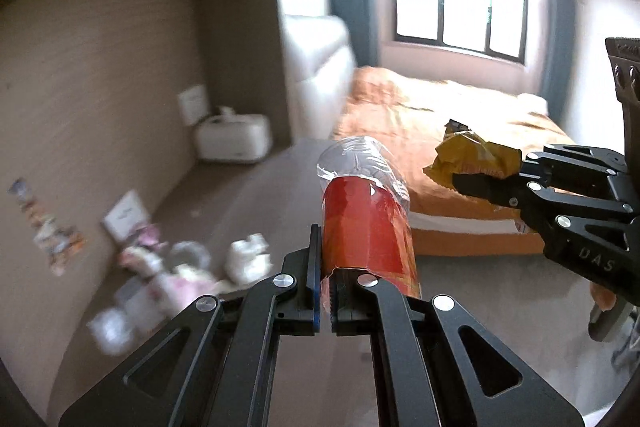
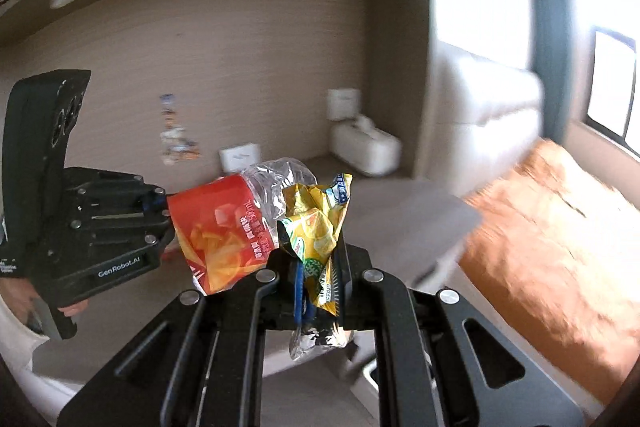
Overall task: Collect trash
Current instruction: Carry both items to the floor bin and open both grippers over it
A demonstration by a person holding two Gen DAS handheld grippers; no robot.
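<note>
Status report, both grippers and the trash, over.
Left gripper shut on crushed bottle. Right gripper shut on yellow wrapper. More litter on floor. Nothing blocking.

"GenRobot.AI" on left gripper (image 2: pixel 162 211); "DAS" on right gripper (image 1: pixel 472 183)

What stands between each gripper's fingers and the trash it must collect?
Nothing visible. The left gripper is already shut on the red-labelled plastic bottle, and the right gripper is shut on the yellow snack wrapper. No bin is in view.
</note>
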